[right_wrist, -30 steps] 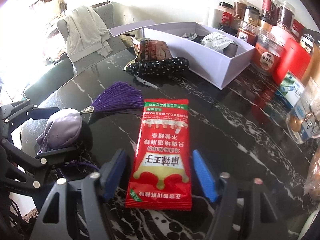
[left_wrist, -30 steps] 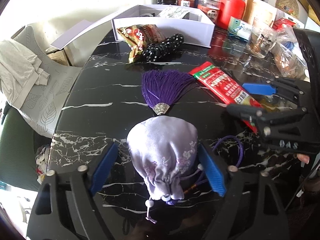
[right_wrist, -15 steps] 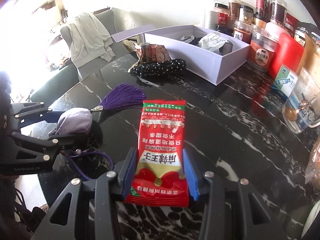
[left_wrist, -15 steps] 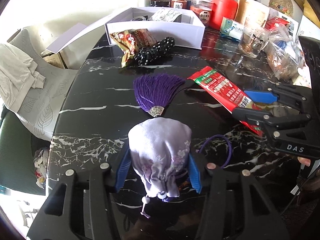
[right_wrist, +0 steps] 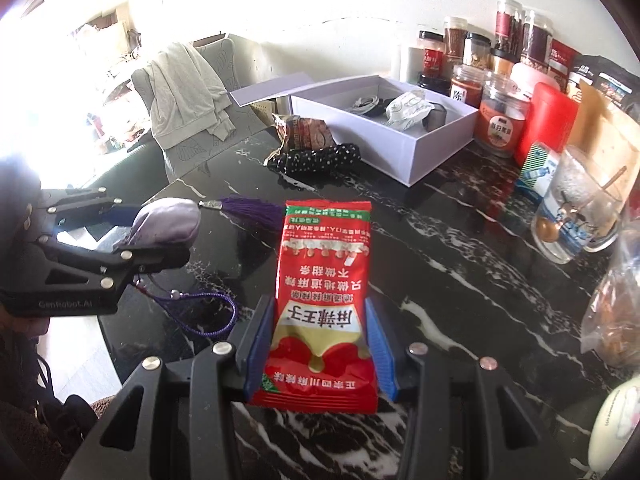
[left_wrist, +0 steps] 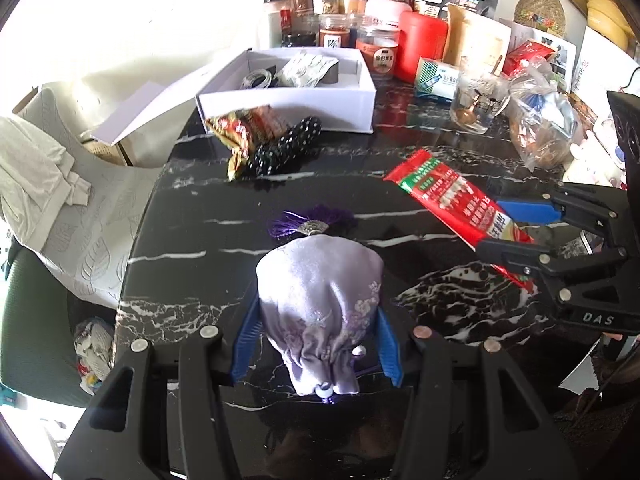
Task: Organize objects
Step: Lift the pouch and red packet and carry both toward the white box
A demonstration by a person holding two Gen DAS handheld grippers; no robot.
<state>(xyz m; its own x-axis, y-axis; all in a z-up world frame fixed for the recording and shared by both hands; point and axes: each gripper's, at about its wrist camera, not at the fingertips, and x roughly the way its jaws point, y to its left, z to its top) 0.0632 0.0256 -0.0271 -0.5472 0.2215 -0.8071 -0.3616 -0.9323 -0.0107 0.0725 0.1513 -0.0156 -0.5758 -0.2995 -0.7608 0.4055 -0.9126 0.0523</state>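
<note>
Lifted since before, lavender pouch (left_wrist: 320, 300) in left claw (left_wrist: 316, 344); red packet (right_wrist: 324, 292) in right claw (right_wrist: 320, 356)

You hold one lilac pouch (left_wrist: 320, 300) and one red packet (right_wrist: 324, 280); ahead lies one white box (left_wrist: 288, 100).

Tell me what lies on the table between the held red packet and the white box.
Right wrist view: beyond the red packet, bare black marble, then a black polka-dot pouch and a brown snack bag against the white box.
</note>
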